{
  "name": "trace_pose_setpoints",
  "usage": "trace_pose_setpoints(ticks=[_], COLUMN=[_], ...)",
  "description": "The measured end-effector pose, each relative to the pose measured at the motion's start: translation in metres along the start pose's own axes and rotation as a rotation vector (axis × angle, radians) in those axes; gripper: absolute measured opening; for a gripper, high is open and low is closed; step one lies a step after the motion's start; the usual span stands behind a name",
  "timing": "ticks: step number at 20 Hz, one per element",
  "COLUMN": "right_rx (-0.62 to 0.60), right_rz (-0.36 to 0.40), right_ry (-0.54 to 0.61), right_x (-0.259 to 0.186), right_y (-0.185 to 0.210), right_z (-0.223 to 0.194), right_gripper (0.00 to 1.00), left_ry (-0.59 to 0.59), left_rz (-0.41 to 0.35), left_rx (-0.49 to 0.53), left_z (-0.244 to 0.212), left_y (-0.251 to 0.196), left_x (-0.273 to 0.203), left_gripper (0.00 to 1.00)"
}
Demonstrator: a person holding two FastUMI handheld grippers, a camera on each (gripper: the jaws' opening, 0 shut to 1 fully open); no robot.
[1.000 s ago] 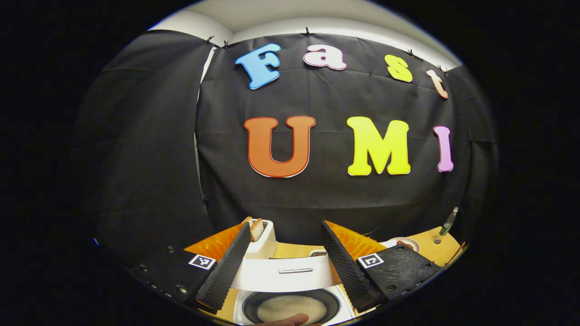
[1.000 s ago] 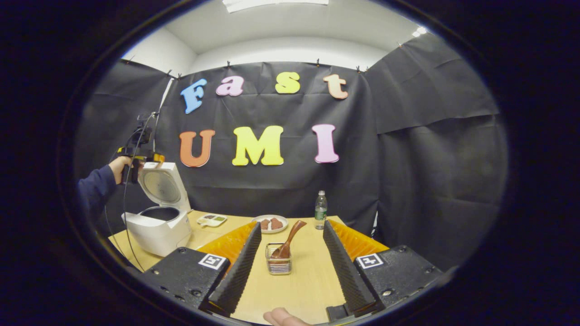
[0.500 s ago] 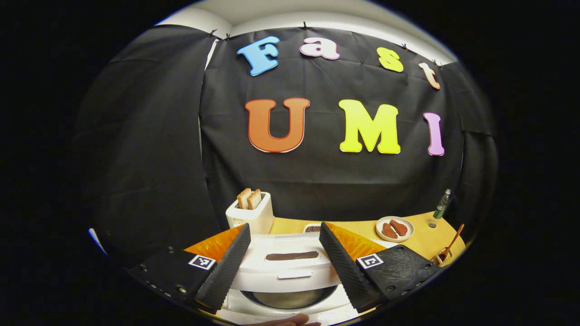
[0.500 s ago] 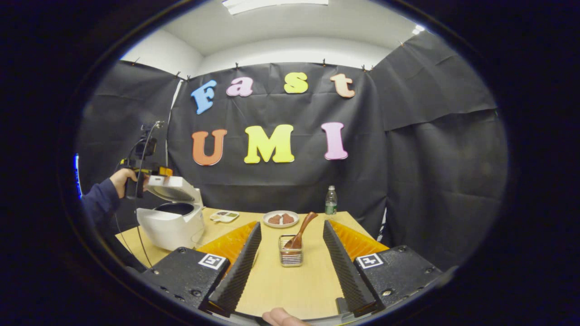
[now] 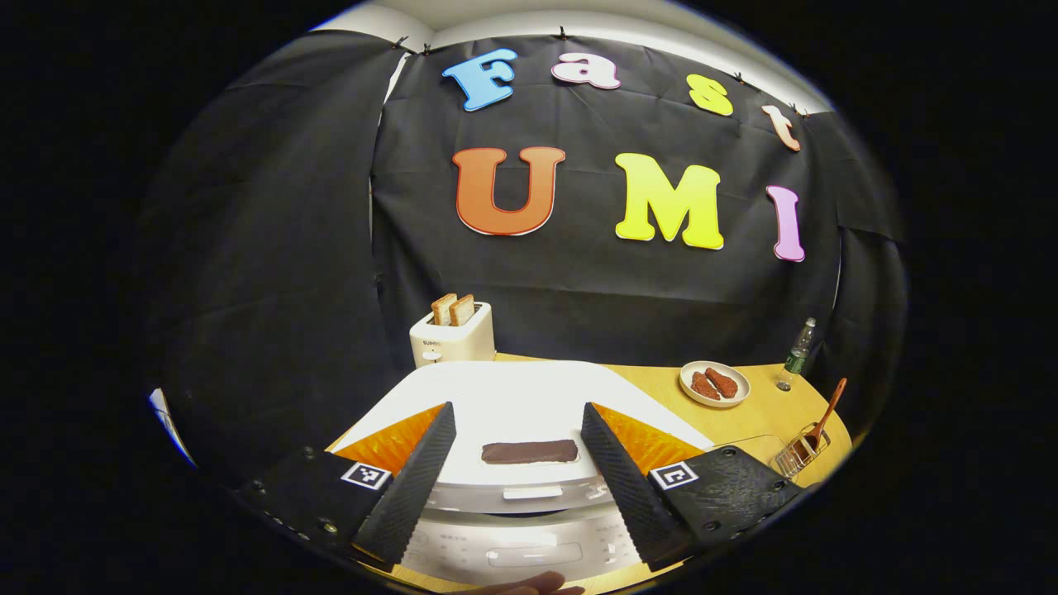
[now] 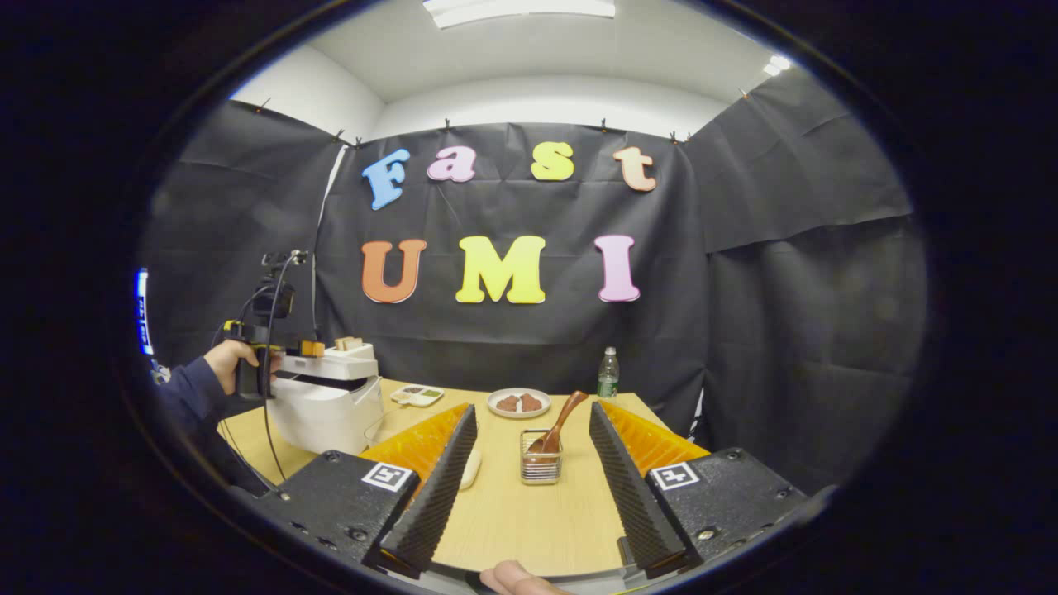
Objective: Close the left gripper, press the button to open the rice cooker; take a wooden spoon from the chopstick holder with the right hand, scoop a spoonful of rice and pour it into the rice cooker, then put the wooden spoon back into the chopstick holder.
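Left gripper [image 5: 517, 459]: its two fingers stand spread apart, clamped on nothing. They hang over the white lid of the rice cooker, one to each side of a dark bar-shaped handle [image 5: 530, 451] set in the lid.
Rice cooker [image 5: 512, 405]: a white cooker at 6 o'clock in the left gripper view, lid lying almost flat over the body. In the right gripper view it sits at 9 o'clock on the table, with a narrow dark gap visible between lid and body.
Hand on left gripper [image 6: 230, 361]: seen from the right gripper view, a hand in a dark sleeve holds the left gripper level against the lid's front edge.
Right gripper [image 6: 529, 467]: fingers wide apart and holding nothing, poised above the wooden table [image 6: 529, 521].
Chopstick holder [image 6: 541, 466]: a small wire basket standing on the table between the right gripper's fingers, farther off and clear of them.
Wooden spoon [image 6: 560, 421]: stands in the chopstick holder, bowl down, handle leaning toward 1 o'clock.
Toaster [image 5: 451, 336]: white, at 11 o'clock behind the cooker, two slices of toast standing up out of it.
Plate [image 5: 715, 384]: at 2 o'clock in the left gripper view, carrying reddish-brown food.
Water bottle [image 6: 608, 373]: upright at the table's far edge, near the plate.
Small dish [image 6: 417, 395]: a shallow tray between cooker and plate.
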State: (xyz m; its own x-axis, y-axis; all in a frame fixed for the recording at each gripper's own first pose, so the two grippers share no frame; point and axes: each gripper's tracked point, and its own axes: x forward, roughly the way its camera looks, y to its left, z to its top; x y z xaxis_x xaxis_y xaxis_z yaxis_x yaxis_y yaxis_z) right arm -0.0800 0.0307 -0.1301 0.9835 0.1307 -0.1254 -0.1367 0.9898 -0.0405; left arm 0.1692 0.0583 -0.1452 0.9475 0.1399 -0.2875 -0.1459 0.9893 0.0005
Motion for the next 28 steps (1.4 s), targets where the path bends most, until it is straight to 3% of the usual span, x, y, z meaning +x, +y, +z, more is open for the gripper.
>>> trace_pose_setpoints(ticks=[10, 28], right_rx=[0.015, 0.042], right_rz=[0.028, -0.003], right_ry=[0.012, 0.034], right_x=[-0.004, -0.002], right_y=[0.022, 0.009], right_z=[-0.007, -0.022], right_gripper=[0.89, 0.9], left_ry=[0.05, -0.107], left_rz=[0.002, 0.004], left_rx=[0.034, 0.045], left_z=[-0.037, -0.04], left_y=[-0.001, -0.001], left_x=[-0.004, -0.006], left_gripper=[0.99, 0.98])
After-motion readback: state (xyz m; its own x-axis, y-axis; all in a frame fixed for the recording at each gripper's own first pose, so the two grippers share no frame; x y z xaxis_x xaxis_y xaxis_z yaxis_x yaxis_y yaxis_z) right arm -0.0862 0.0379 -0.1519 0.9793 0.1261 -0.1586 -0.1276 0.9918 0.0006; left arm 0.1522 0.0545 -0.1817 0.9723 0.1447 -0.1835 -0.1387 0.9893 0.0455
